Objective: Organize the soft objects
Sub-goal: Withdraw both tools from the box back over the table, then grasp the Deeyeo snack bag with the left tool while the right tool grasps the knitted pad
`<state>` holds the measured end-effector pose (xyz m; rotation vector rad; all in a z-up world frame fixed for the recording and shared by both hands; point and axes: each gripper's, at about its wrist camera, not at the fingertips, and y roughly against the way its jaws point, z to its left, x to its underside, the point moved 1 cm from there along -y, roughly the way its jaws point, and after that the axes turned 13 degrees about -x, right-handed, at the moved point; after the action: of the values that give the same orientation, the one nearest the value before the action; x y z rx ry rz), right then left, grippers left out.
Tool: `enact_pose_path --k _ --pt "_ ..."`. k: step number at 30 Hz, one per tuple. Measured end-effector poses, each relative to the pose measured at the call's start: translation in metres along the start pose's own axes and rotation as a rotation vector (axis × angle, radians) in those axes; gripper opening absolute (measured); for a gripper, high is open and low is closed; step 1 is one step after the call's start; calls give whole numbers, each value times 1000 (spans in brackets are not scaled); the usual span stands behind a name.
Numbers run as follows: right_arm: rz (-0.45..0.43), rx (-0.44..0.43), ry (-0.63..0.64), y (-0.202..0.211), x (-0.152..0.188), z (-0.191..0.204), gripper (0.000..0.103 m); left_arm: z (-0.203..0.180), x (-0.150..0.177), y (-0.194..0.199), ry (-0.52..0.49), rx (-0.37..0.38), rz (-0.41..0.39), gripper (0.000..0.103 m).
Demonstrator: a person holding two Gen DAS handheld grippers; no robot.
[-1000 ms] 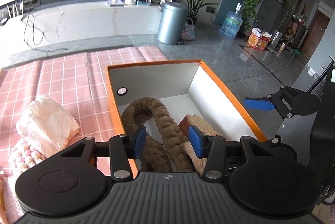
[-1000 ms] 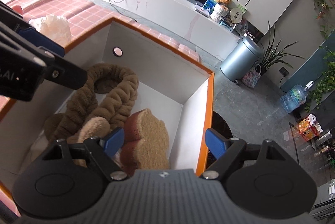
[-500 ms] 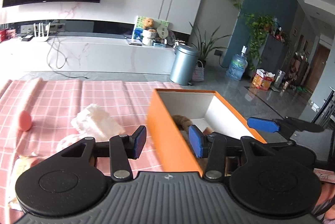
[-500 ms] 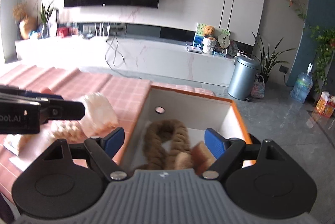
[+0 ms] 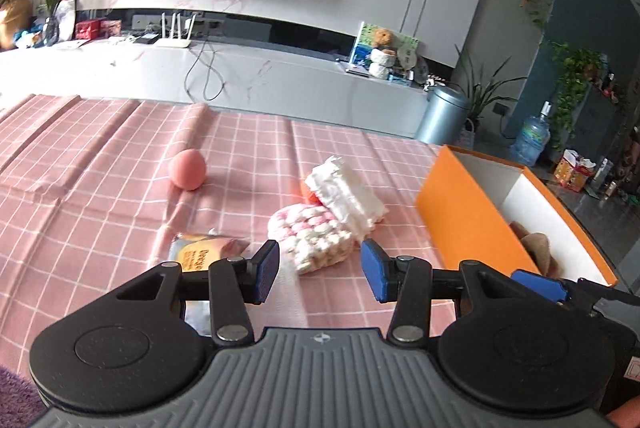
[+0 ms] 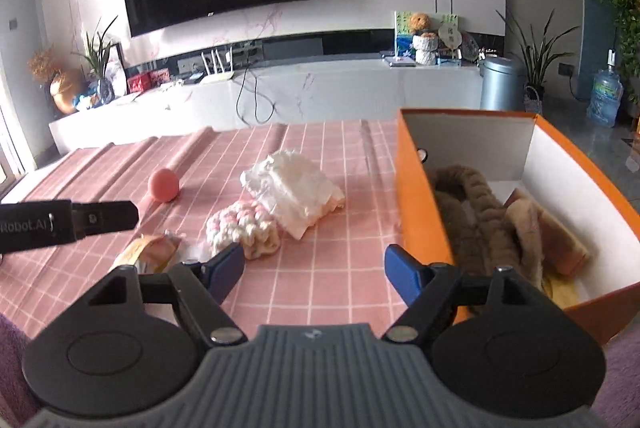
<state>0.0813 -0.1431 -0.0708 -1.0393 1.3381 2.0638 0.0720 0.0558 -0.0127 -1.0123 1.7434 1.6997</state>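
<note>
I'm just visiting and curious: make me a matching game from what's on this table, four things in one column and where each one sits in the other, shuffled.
Things:
1. pink ball
2. brown furry scarf
3. white crumpled cloth
4. snack packet

Places:
A. inside the orange box
B. nearest the left gripper, on the checked cloth
C. alone, far out on the checked cloth
D. touching the pink-and-white knitted piece

Pairs: 1-C, 2-A, 3-D, 4-B

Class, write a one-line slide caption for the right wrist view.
Open right gripper over the pink checked cloth, knitted pink-and-white piece ahead, orange box holding brown plush items.
</note>
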Motion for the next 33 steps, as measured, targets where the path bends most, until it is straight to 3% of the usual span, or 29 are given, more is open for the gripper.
enact_pose_path --k 4,16,20,26,33 --pt "51 -22 8 -18 7 9 68 32 3 -9 50 -55 32 54" --pt "131 -73 65 -77 1 39 67 100 9 -49 172 -123 102 54" --pt "153 -97 82 -98 1 46 67 111 13 -67 202 -109 134 54" --pt "184 -156 66 -125 0 53 67 113 18 -92 242 -30 197 66" --pt "197 -149 70 -142 0 50 67 113 26 -108 252 -56 247 71"
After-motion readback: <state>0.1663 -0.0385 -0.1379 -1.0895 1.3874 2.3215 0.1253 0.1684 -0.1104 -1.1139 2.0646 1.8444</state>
